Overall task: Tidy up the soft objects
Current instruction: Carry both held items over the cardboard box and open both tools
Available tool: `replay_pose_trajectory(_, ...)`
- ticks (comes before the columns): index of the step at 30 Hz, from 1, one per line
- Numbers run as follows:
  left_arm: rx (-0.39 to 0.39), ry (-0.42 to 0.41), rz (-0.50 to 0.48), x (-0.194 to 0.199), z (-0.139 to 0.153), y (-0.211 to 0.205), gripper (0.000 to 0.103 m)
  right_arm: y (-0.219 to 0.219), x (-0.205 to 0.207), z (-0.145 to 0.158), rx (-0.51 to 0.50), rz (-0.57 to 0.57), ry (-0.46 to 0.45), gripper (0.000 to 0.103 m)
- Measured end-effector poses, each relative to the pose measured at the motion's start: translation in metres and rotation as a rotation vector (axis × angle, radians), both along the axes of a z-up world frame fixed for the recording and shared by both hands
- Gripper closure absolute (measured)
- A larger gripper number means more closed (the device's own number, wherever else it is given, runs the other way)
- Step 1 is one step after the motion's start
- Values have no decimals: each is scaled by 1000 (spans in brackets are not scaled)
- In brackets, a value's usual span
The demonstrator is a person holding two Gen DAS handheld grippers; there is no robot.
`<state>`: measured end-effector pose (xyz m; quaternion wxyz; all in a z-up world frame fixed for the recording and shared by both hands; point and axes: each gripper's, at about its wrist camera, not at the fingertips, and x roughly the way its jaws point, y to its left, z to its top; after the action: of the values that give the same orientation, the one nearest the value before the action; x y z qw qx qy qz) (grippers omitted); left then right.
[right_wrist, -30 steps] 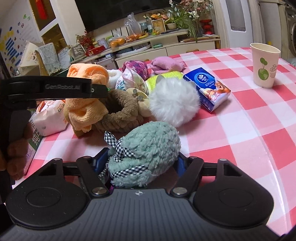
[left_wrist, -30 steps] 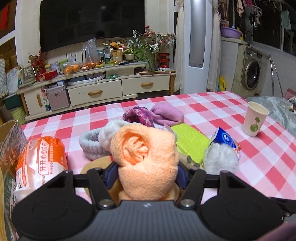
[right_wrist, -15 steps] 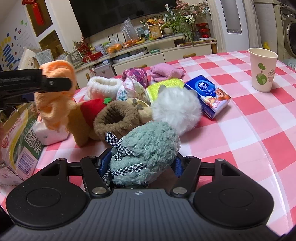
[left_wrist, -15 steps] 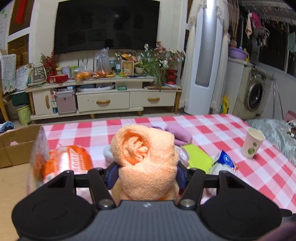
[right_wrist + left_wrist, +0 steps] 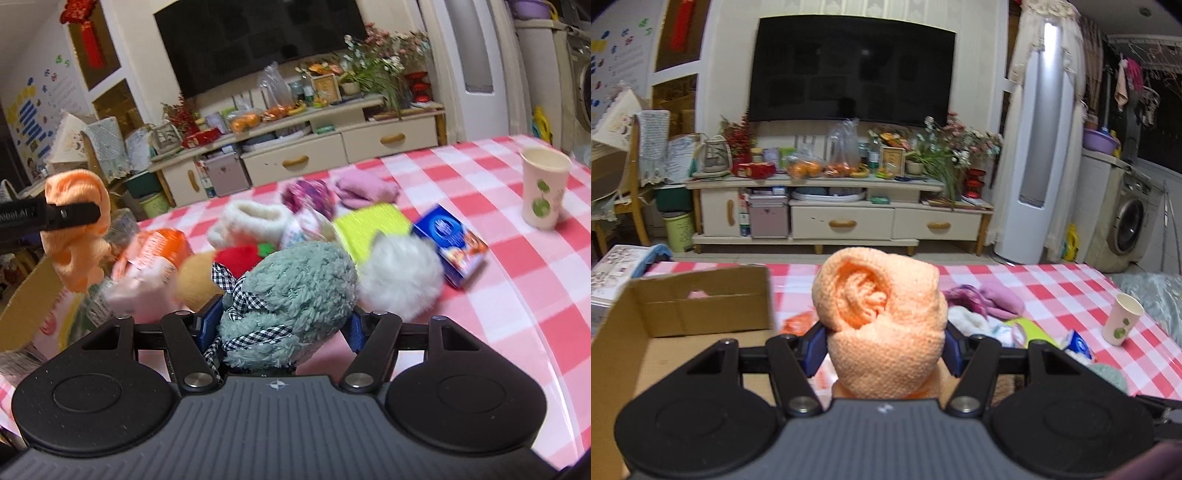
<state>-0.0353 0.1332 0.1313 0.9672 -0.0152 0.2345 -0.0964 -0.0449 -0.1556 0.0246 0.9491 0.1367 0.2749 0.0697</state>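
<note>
My left gripper (image 5: 882, 343) is shut on a rolled orange knitted cloth (image 5: 879, 314) and holds it in the air over the near edge of an open cardboard box (image 5: 683, 317); the cloth also shows in the right wrist view (image 5: 75, 229). My right gripper (image 5: 280, 328) is shut on a fluffy grey-green plush with a checked ribbon (image 5: 291, 295), held above the red-checked table (image 5: 517, 280). More soft things lie in a pile on the table: a white furry ball (image 5: 400, 277), a white knitted slipper (image 5: 251, 221), a purple yarn piece (image 5: 308, 194), a pink cloth (image 5: 364, 186).
A paper cup (image 5: 543, 188) stands at the table's right. A blue tissue pack (image 5: 454, 247), a yellow-green sponge cloth (image 5: 373, 229) and an orange snack bag (image 5: 155, 251) lie by the pile. A TV cabinet (image 5: 842, 218) stands beyond the table.
My left gripper has risen and swung left with the orange cloth, from above the pile to over the cardboard box. My right gripper has lifted the grey-green plush slightly.
</note>
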Motion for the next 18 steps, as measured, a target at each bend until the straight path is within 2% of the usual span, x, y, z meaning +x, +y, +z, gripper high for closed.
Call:
replay_pose_trajectory(7,-9,-15,100,0,6,35,42,31,19,28,-9,79,-47,22)
replay_pose_trajectory(18,0,-5,292,6,4,100,42,102,44,68,-18,285,-122,22)
